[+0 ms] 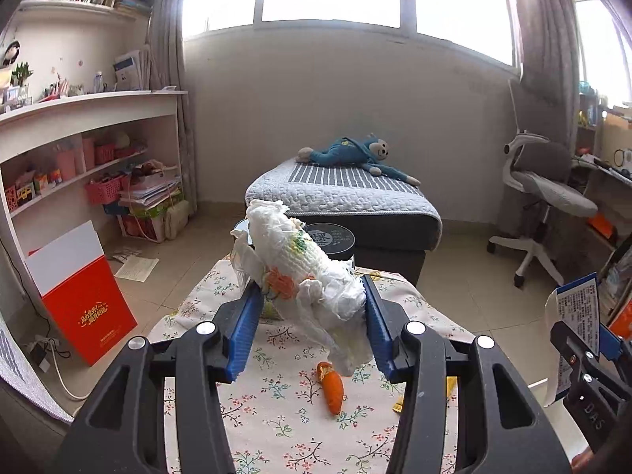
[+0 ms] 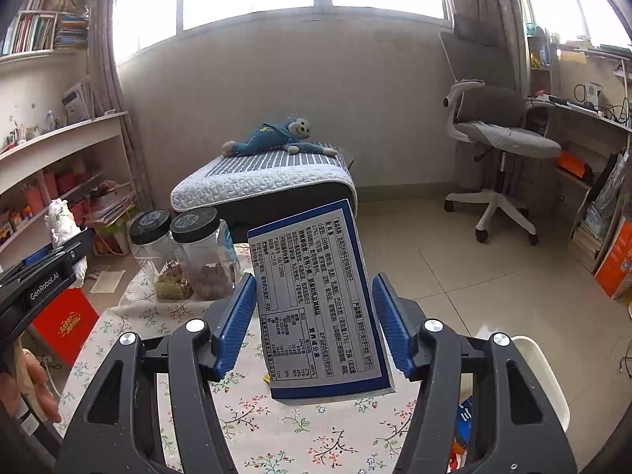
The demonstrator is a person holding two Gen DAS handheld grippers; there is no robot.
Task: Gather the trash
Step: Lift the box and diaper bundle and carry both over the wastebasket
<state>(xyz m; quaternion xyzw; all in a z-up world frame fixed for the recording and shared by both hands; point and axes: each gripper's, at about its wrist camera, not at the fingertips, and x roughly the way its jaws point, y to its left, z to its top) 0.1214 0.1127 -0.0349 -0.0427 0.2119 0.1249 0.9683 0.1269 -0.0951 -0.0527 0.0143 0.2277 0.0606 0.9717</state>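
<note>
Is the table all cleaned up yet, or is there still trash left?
Not yet. In hand now: the left gripper is shut on a crumpled tissue wad, and the right gripper is shut on a blue printed box, both lifted off the table. Still left: an orange peel and a small yellow scrap on the flowered tablecloth. Nothing shows what is already binned.
</note>
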